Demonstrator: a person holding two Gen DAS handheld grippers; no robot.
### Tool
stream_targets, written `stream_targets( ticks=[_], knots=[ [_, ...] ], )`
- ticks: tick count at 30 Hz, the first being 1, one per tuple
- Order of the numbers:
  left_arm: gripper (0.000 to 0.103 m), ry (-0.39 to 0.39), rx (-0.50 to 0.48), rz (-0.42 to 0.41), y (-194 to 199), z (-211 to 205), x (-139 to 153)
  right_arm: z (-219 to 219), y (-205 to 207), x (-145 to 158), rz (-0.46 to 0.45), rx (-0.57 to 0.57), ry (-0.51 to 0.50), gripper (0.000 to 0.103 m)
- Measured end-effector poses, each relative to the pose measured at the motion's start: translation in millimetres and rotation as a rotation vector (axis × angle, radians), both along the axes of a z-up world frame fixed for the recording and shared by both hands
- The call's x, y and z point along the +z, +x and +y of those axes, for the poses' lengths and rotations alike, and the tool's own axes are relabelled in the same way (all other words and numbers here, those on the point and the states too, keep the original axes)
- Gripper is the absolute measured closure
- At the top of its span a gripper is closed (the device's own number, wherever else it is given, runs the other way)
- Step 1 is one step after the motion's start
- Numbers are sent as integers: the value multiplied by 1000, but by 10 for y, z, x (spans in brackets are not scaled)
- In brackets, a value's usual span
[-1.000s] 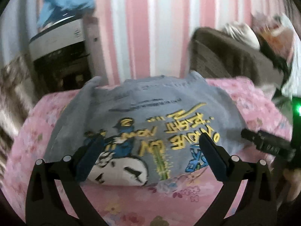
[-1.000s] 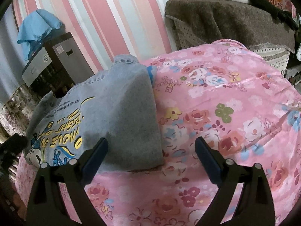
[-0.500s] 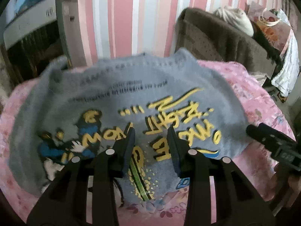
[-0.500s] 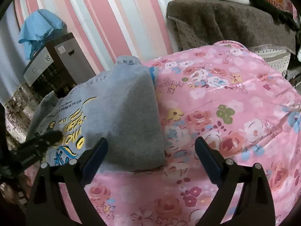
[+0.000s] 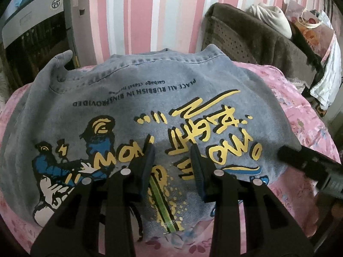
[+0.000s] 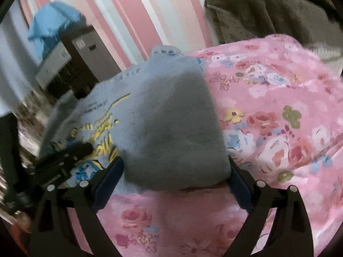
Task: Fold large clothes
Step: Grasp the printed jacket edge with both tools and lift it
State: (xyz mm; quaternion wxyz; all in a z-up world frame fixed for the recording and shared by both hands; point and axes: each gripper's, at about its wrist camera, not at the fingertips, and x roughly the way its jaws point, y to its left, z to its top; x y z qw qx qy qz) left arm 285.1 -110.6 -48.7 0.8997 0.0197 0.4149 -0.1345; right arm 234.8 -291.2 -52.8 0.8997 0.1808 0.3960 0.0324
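Left gripper (image 5: pixel 172 150): jaws partly closed, narrow gap, tips over the printed centre of the denim garment (image 5: pixel 150 98). No fabric visibly pinched between the pads; contact w/ cloth cannot be told. Right gripper (image 6: pixel 174 167): jaws wide apart, straddling the near edge of the garment's folded grey flap (image 6: pixel 171 128). Pads sit at either side of the flap; nothing clamped.

Garment location: folded, lying flat on the pink floral bedspread (image 5: pixel 300 115), hem seam at the far side near the wall.

View differences:
- Left wrist view shows the full graphic: yellow lettering, blue/black cartoon figure (image 5: pixel 64 167), a line of small black text, all upside down to the camera. Right gripper enters as a dark bar at the right edge (image 5: pixel 308 162).
- Right wrist view is motion-blurred. It shows the plain flap folded over the garment's right part and a broad stretch of bedspread to the right. Left gripper appears at lower left over the print (image 6: pixel 62 160).

Far field: pink/white striped wall (image 5: pixel 139 10); grey appliance (image 5: pixel 36 21) at left w/ blue cloth (image 6: pixel 51 27) on top; brown blanket-covered furniture (image 5: pixel 246 36) at right.
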Motion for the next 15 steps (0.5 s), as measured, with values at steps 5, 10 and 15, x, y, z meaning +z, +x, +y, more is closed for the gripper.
stream_targets(
  ticks=[5,10,15],
  knots=[
    [69,1,-1,0,-5,-1,0,15,83,-25,3,-3,38,32],
    [68,20,0,-8,-11,-6,-19,20,193,-28,7,-1,46,33],
    [68,20,0,-7,-12,-24,-33,103,322,-28,9,18,19,33]
  ],
)
